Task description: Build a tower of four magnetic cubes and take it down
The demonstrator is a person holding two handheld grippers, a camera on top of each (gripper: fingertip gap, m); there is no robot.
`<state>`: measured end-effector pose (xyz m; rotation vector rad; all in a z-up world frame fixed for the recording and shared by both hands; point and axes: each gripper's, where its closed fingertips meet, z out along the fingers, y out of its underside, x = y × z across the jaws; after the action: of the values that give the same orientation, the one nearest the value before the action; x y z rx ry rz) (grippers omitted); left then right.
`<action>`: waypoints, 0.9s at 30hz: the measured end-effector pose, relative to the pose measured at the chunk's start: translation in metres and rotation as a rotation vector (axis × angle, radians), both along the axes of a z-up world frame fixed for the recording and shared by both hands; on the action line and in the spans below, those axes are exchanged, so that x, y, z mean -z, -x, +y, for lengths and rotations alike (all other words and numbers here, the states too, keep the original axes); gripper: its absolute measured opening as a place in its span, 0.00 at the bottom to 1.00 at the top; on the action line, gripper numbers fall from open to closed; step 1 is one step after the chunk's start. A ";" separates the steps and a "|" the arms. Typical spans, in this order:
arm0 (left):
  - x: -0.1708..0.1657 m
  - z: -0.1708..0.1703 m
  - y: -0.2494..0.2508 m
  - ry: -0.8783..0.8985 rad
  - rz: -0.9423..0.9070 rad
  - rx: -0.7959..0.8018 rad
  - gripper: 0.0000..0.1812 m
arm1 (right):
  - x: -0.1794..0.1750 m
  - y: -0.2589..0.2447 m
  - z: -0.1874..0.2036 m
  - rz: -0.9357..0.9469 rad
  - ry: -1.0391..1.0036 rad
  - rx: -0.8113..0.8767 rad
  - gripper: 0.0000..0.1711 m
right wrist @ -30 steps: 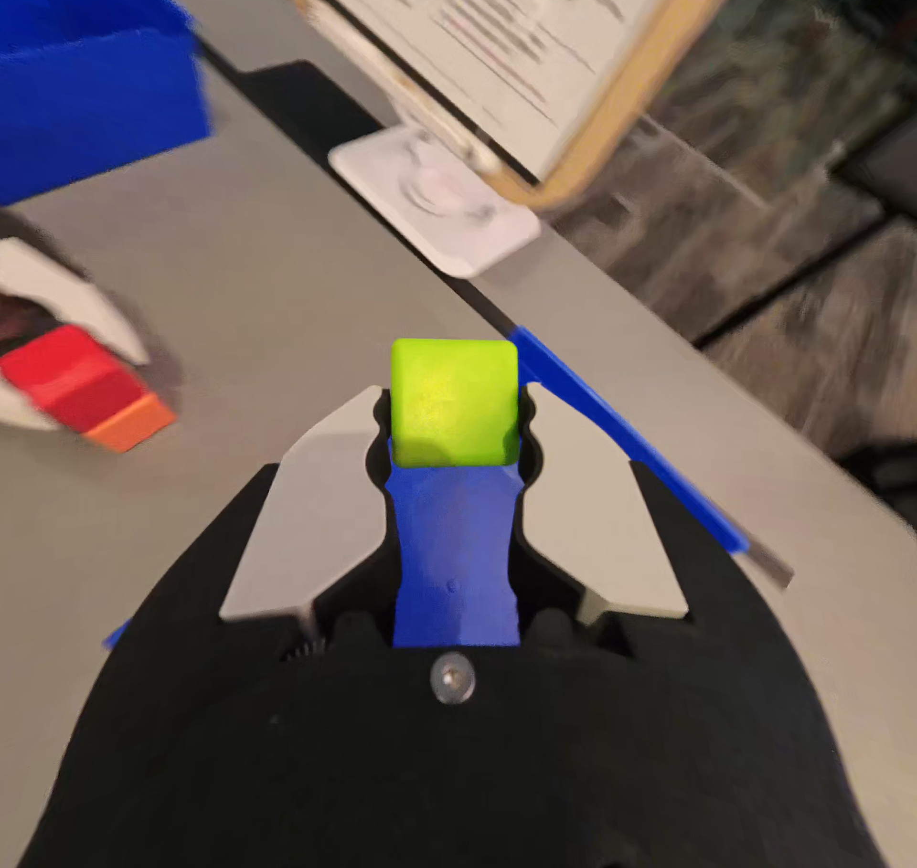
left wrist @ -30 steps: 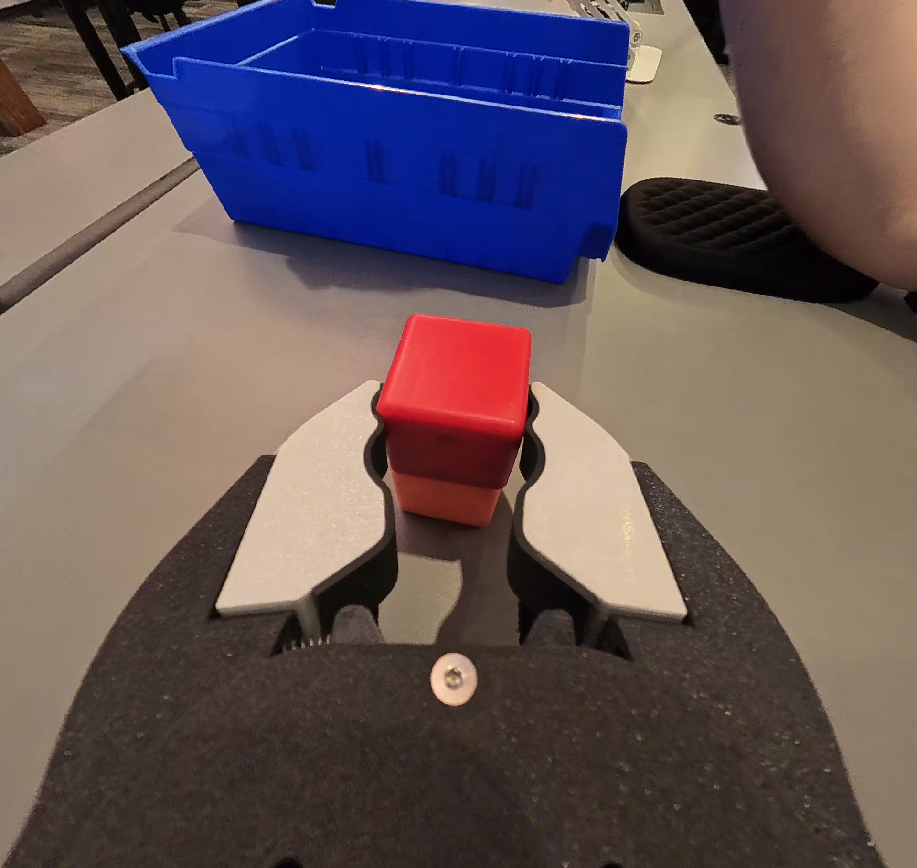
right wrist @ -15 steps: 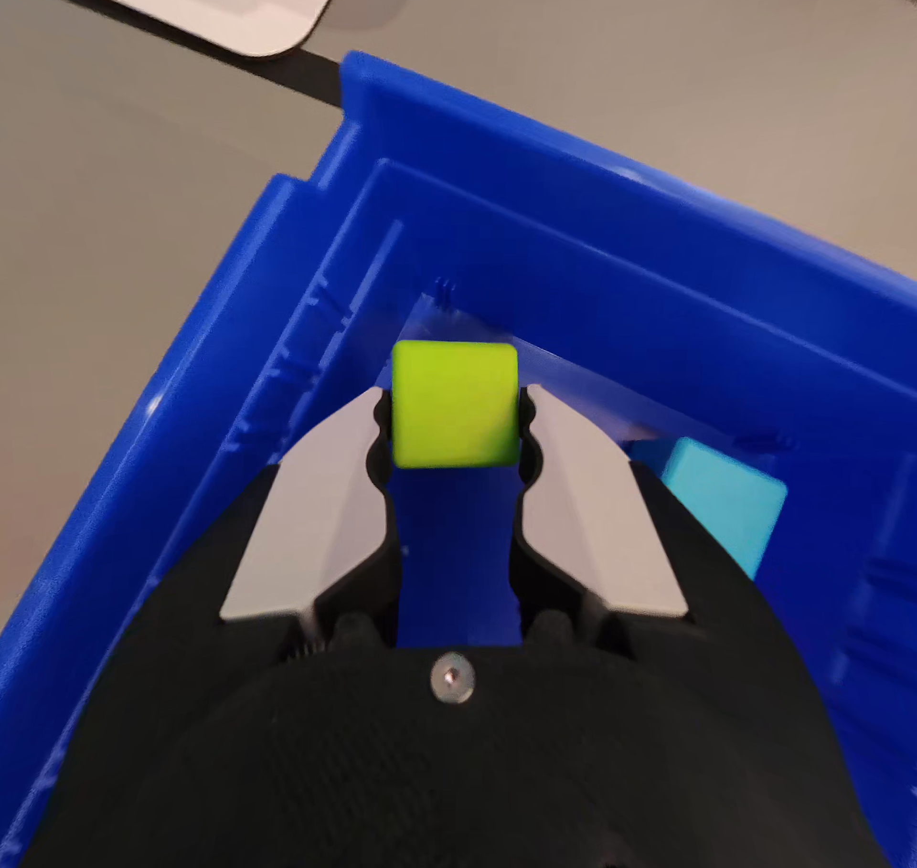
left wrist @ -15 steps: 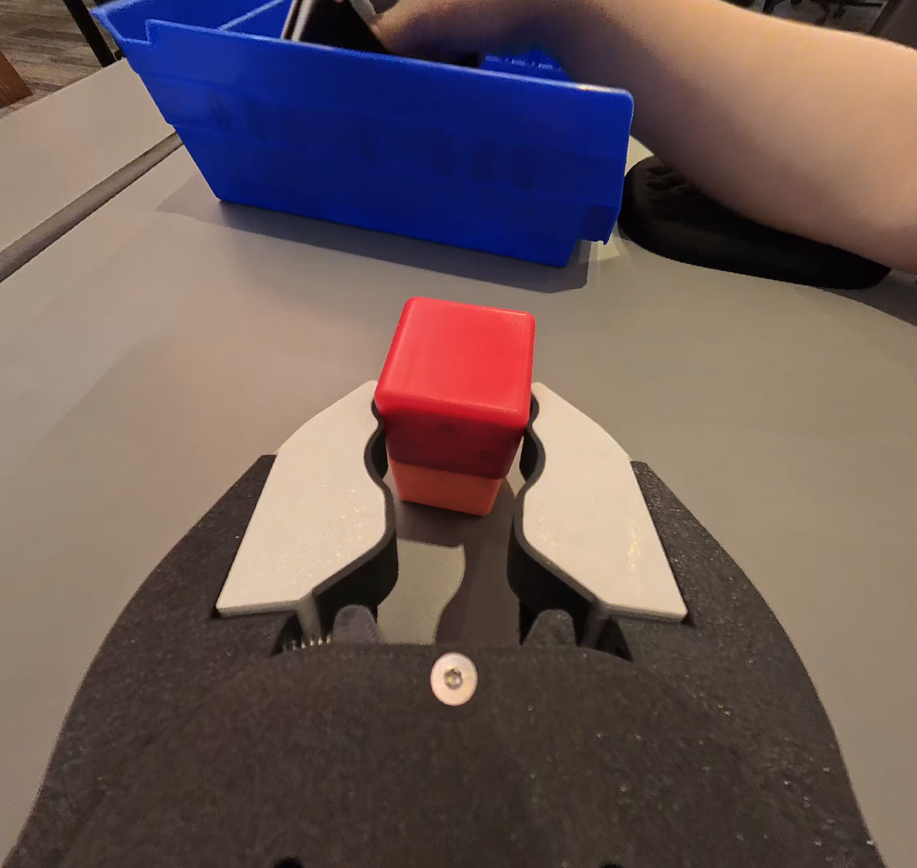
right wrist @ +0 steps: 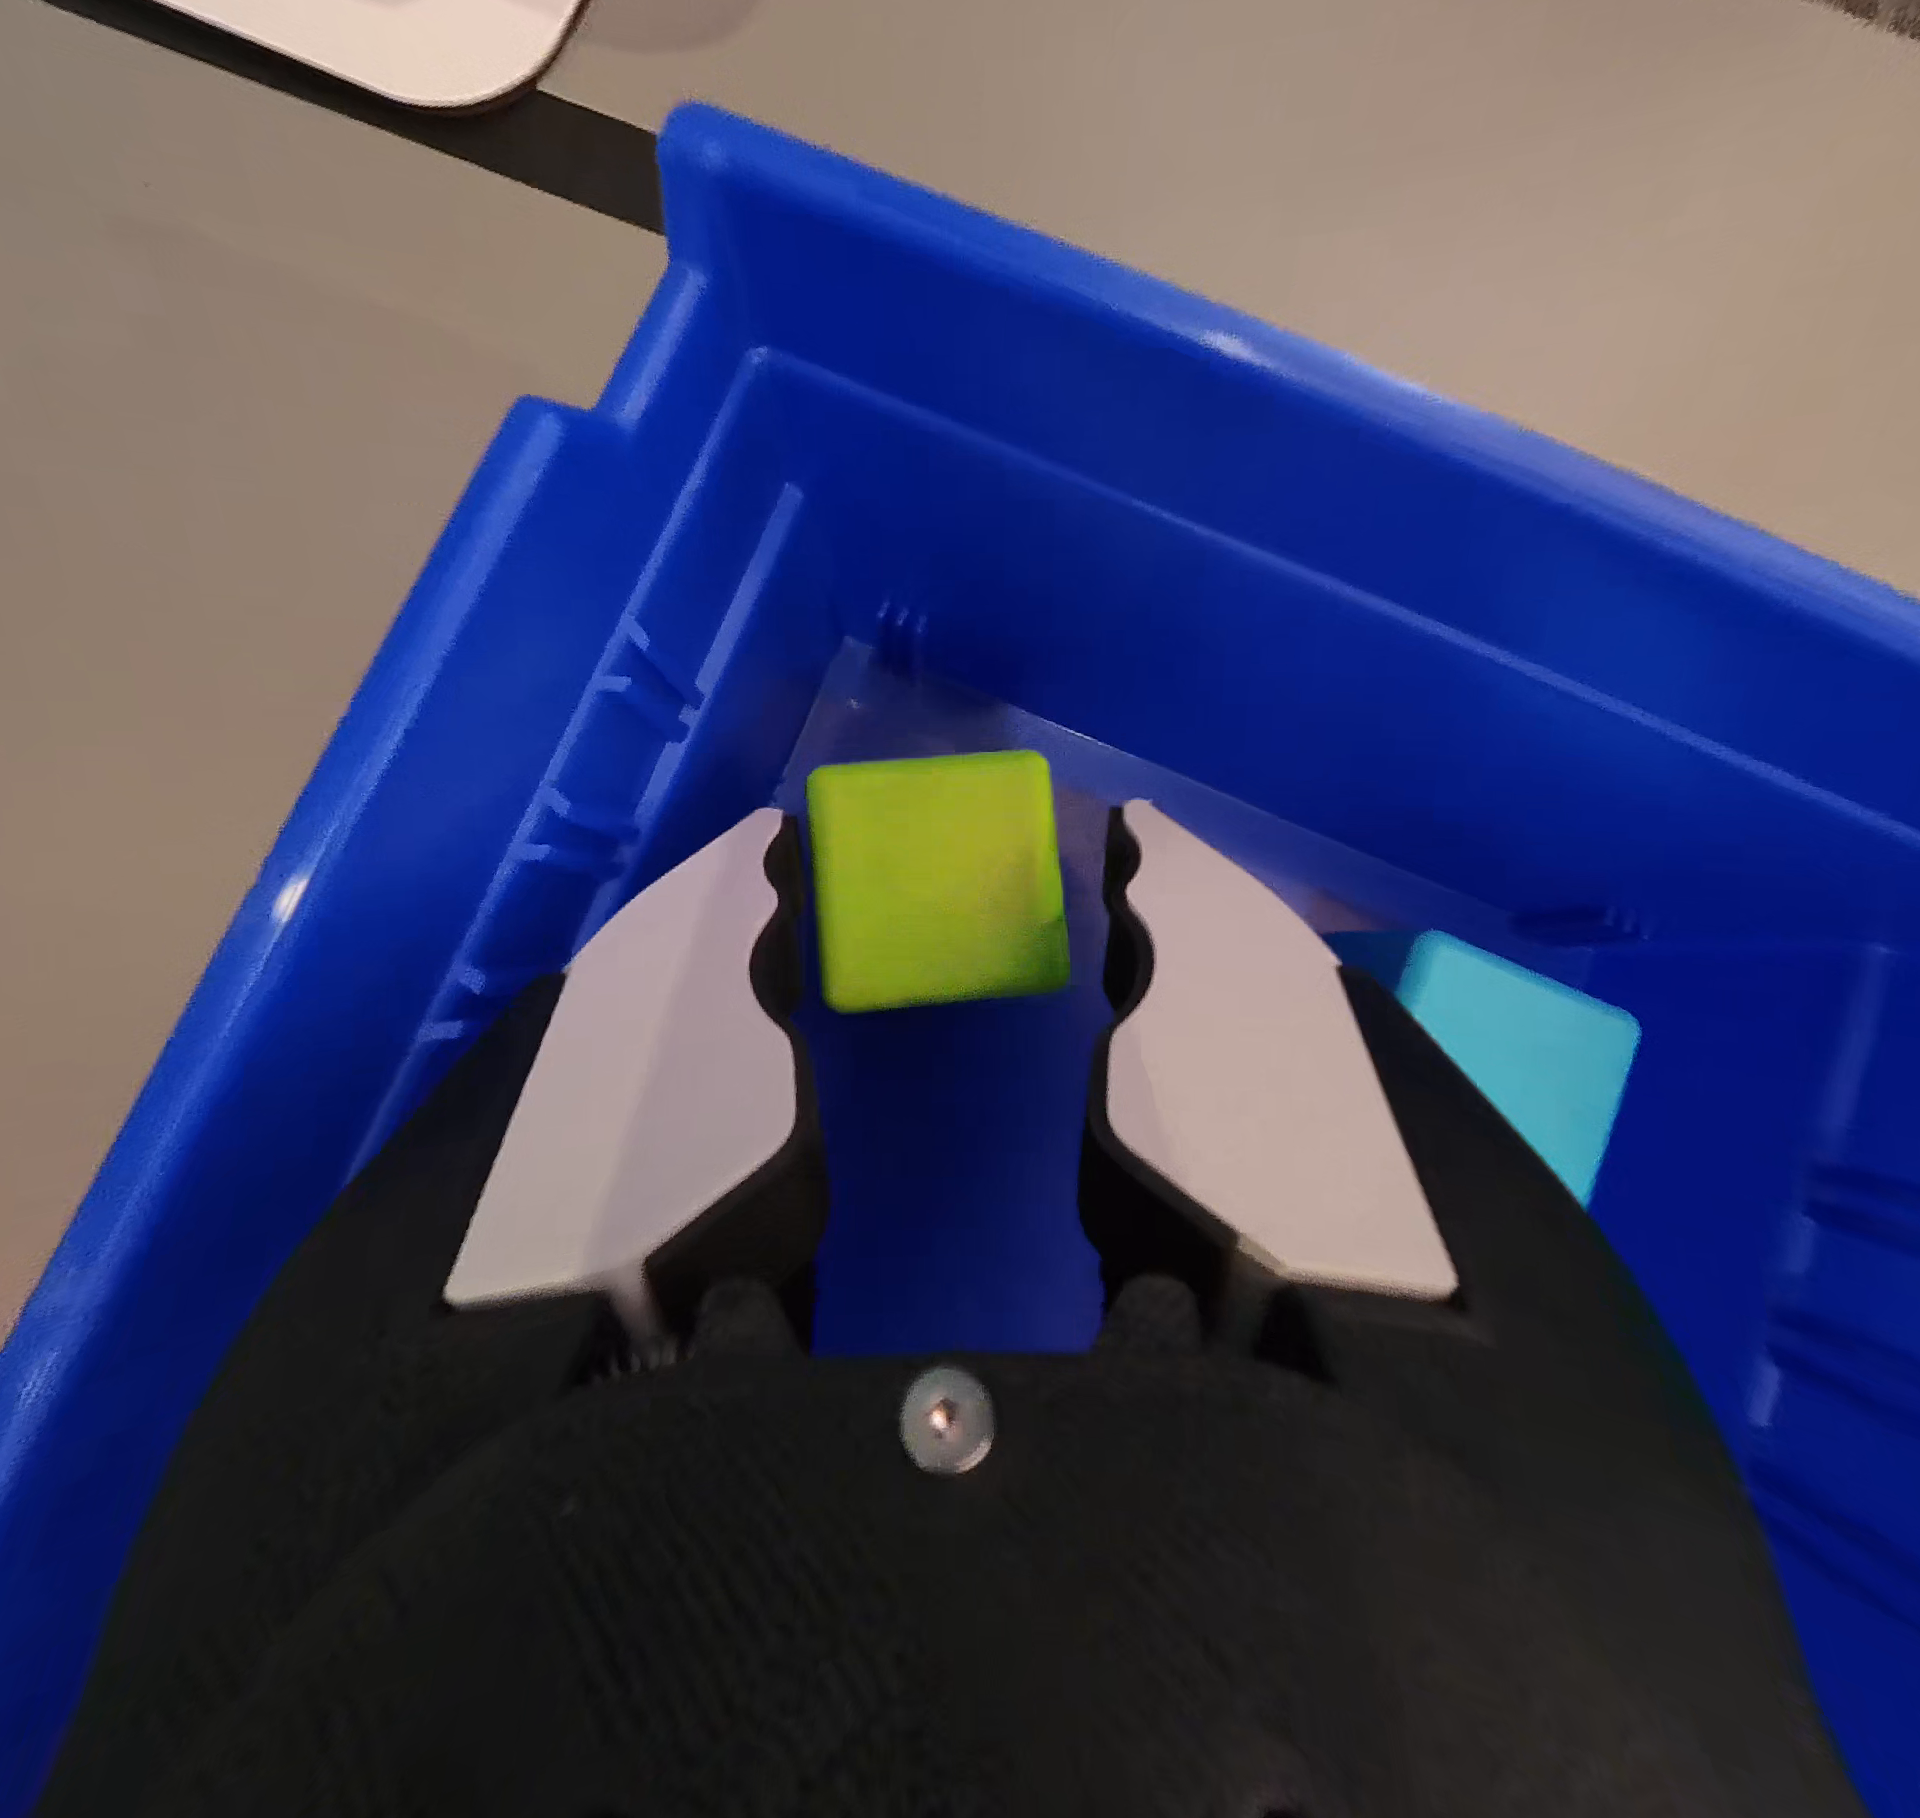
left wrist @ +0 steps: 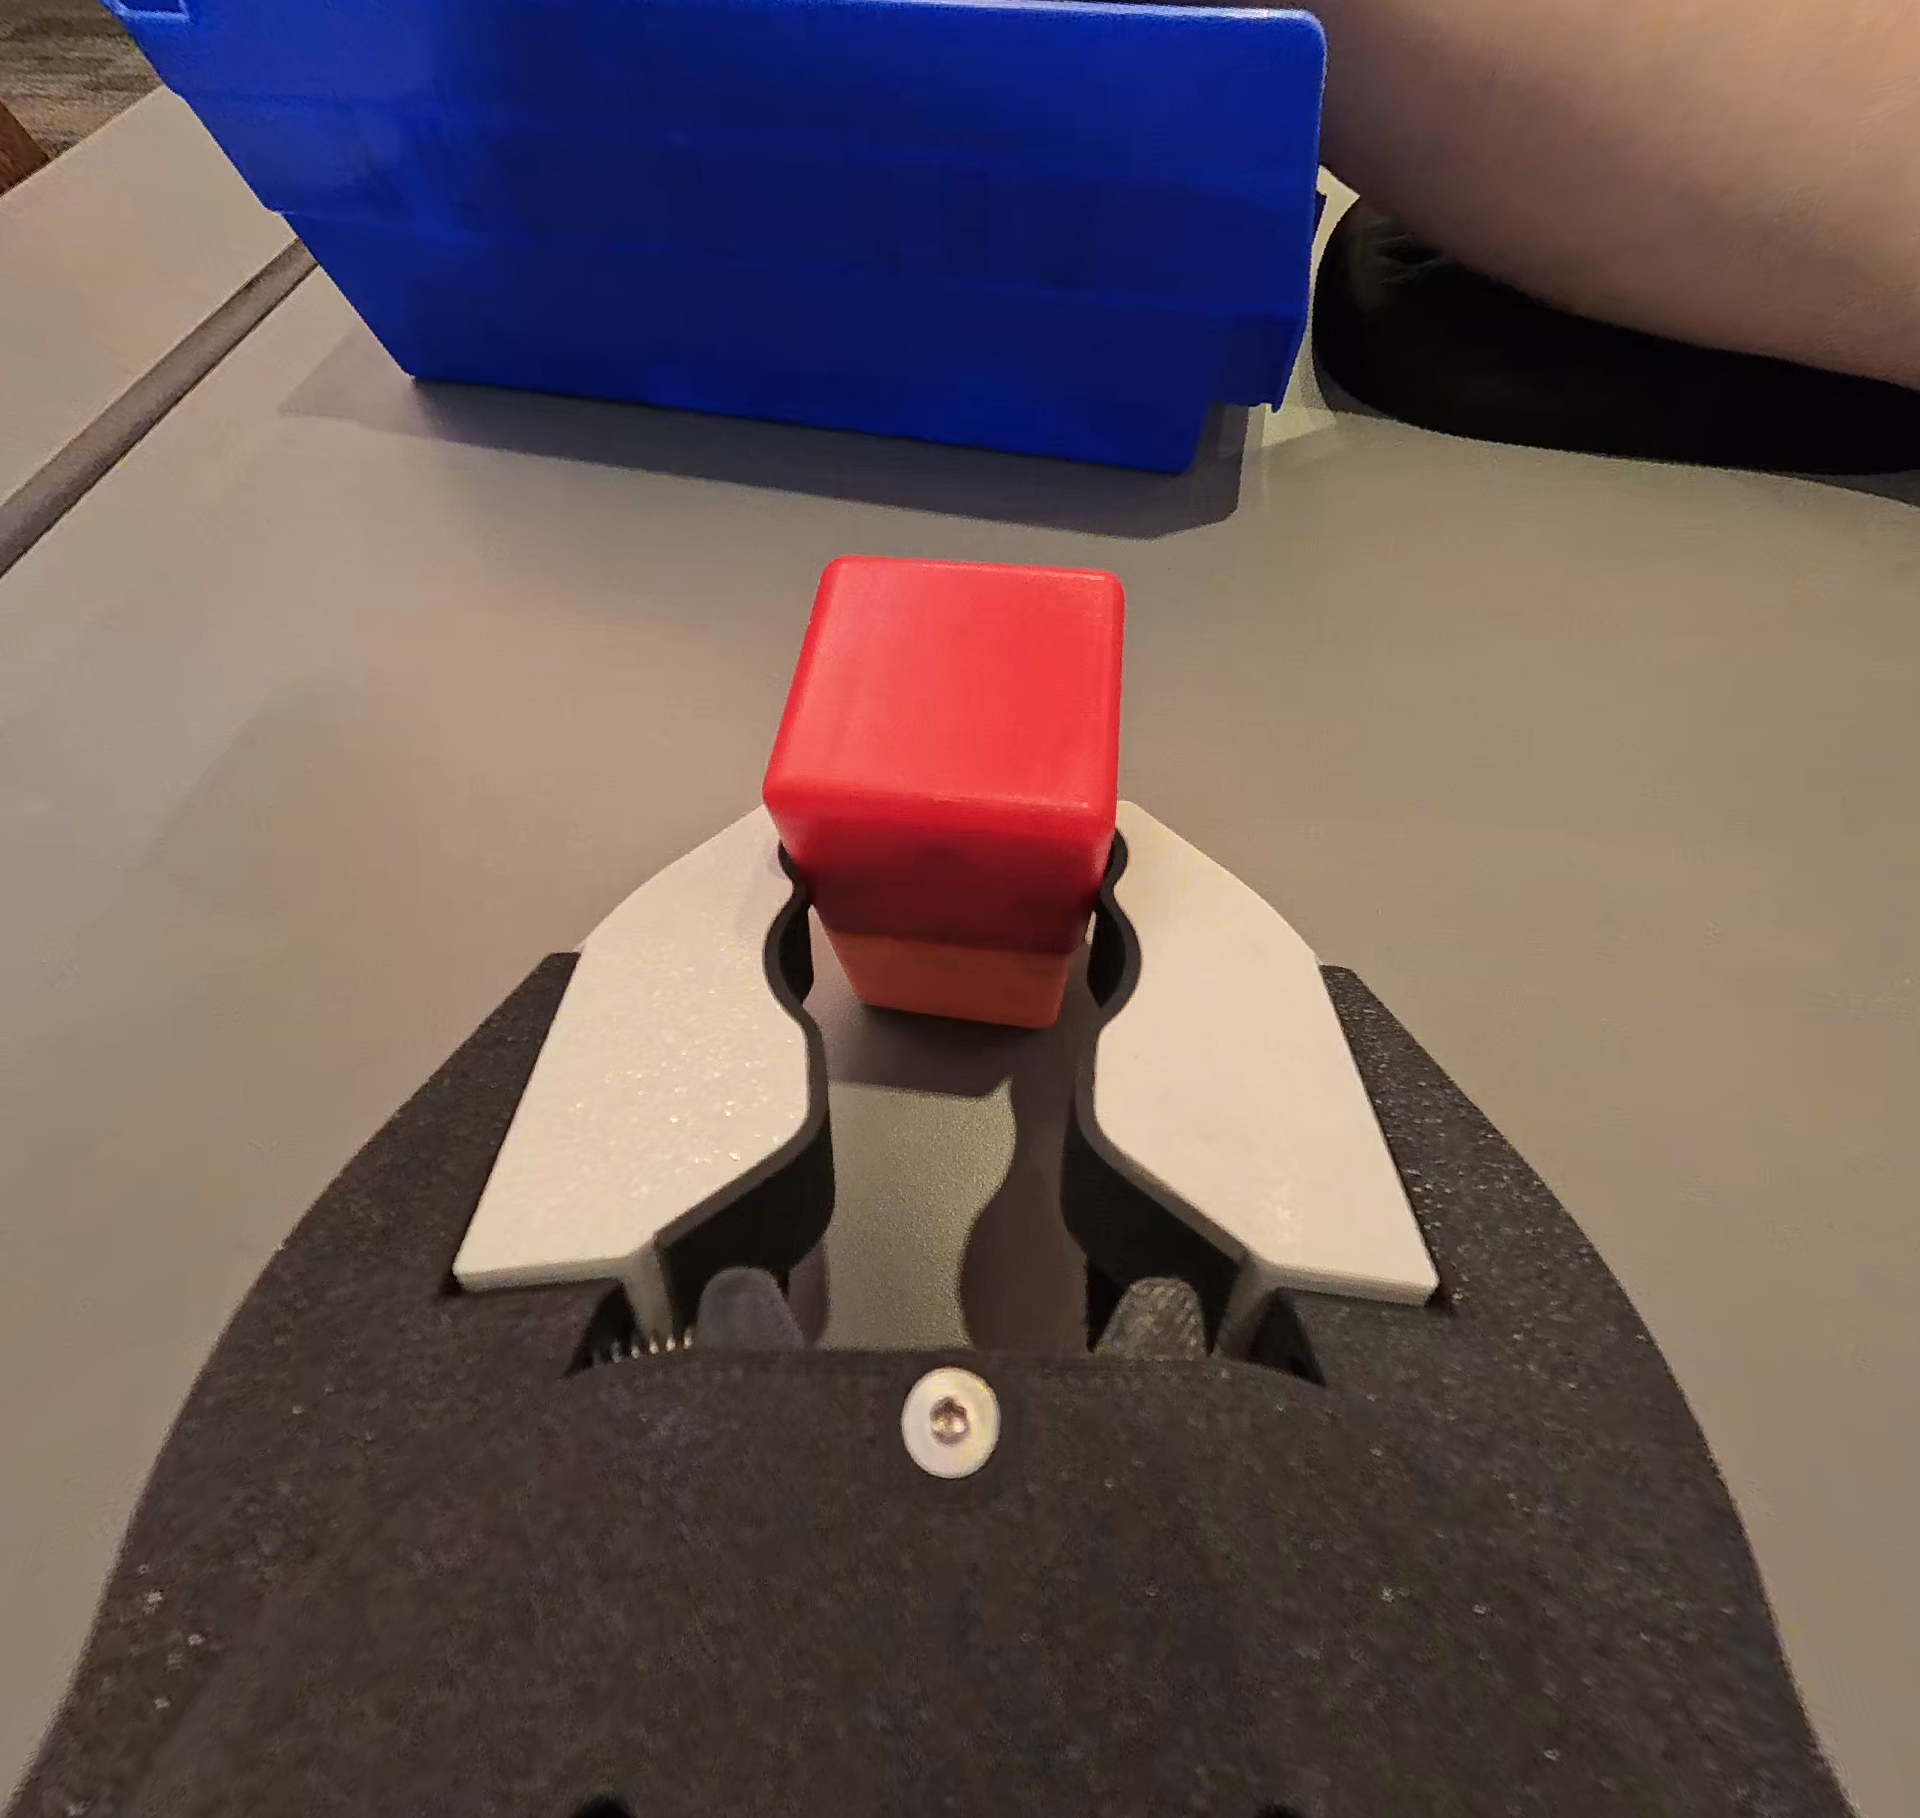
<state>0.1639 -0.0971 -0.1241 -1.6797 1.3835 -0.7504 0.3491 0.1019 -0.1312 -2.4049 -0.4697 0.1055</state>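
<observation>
Left wrist view: left claw (left wrist: 945,869) is clamped on the glossy red plastic cube (left wrist: 945,729), which sits stacked on an orange plastic cube (left wrist: 951,979) on the grey table (left wrist: 416,729), in front of the blue plastic bin (left wrist: 779,210). Right wrist view: right claw (right wrist: 940,875) is inside that bin, spread, with a gap visible on each side of the lime-green plastic cube (right wrist: 935,880) lying near the corner. A light-blue plastic cube (right wrist: 1507,1051) lies beside it. Judgement: cubes appear rigid, light and smooth; magnets will likely snap neighbours together. Opposite flat faces, mid-height, offer the best hold.
</observation>
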 end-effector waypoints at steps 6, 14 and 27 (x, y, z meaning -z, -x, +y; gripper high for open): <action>0.000 0.000 0.001 0.003 -0.001 -0.002 0.28 | -0.032 -0.017 -0.009 0.033 -0.017 0.019 0.35; 0.010 -0.001 0.009 0.073 0.061 -0.001 0.38 | -0.126 -0.022 -0.034 0.057 -0.250 -0.066 0.33; 0.027 0.002 0.007 0.059 0.179 -0.015 0.28 | -0.120 0.133 -0.160 0.080 -0.132 -1.051 0.33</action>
<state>0.1568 -0.0955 -0.1515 -1.8384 1.4823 -0.6505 0.2157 -0.0579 -0.0111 -1.7804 -1.5844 0.5946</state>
